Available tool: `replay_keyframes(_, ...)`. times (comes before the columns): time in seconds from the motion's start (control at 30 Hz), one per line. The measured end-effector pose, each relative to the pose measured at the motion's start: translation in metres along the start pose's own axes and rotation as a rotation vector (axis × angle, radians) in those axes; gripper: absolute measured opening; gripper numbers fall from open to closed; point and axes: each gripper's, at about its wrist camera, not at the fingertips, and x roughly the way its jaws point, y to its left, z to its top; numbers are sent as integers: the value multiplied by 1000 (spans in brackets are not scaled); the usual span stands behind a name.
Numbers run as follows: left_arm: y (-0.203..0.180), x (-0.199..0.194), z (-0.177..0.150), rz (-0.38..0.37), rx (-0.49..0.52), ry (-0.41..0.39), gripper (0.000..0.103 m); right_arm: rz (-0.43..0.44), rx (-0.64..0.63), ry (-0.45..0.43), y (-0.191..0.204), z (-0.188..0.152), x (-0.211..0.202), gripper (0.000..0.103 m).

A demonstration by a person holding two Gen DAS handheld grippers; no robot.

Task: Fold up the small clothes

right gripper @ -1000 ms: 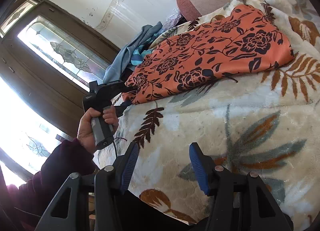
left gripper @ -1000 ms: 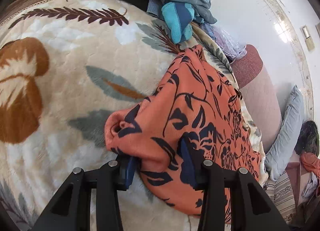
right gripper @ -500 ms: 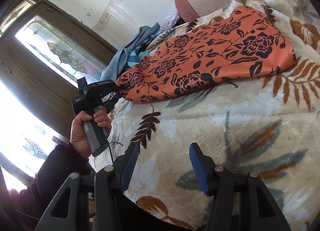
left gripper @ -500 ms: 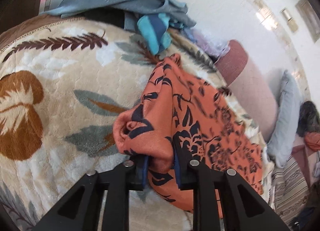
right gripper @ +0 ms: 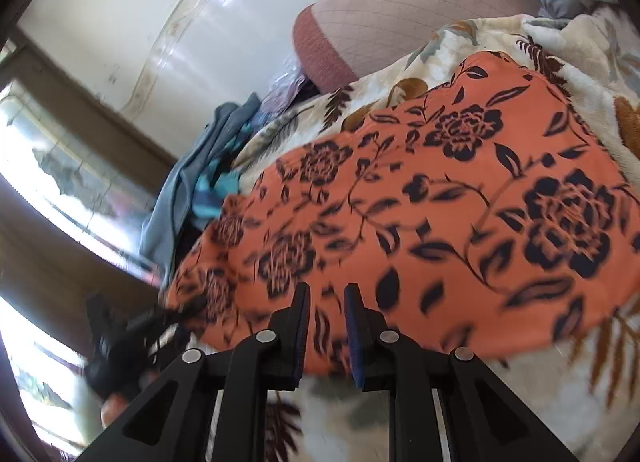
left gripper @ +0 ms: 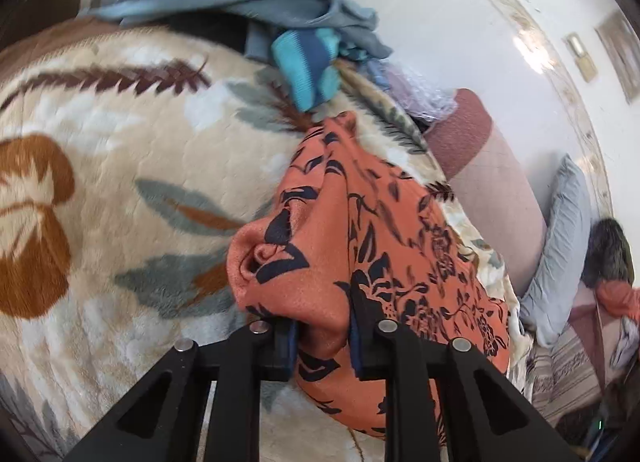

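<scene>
An orange garment with a dark floral print (left gripper: 360, 229) lies on the cream leaf-patterned blanket (left gripper: 100, 181). My left gripper (left gripper: 322, 336) is shut on a bunched corner of it and holds that corner just above the blanket. In the right wrist view the garment (right gripper: 460, 197) spreads wide across the bed. My right gripper (right gripper: 327, 318) stands at its near edge, the jaws narrowed to a small gap with the hem between them. The left gripper (right gripper: 132, 334) shows blurred at the garment's left corner there.
A pile of blue-grey and turquoise striped clothes (left gripper: 280, 9) lies at the blanket's far edge. A pink bolster (left gripper: 492, 181) and a grey pillow (left gripper: 560, 246) lie to the right. A window and a dark wooden frame (right gripper: 60, 221) are on the left.
My left gripper closed on the garment's corner and lifted it. My right gripper moved forward to the garment's near edge and its jaws narrowed from wide open.
</scene>
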Motion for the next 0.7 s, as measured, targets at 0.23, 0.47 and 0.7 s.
replay_keyframes(0.23,-53,-23,3,17,207,-58,18,1,140,147,-40,1,63,4)
replay_keyframes(0.47,-136,-43,-14,0,444,-76,17,47,177,154,-47,7,47,4)
replay_keyframes(0.7,-255,-18,-85,-68,773,23,15,120,336,-92,-102,32,-32,8)
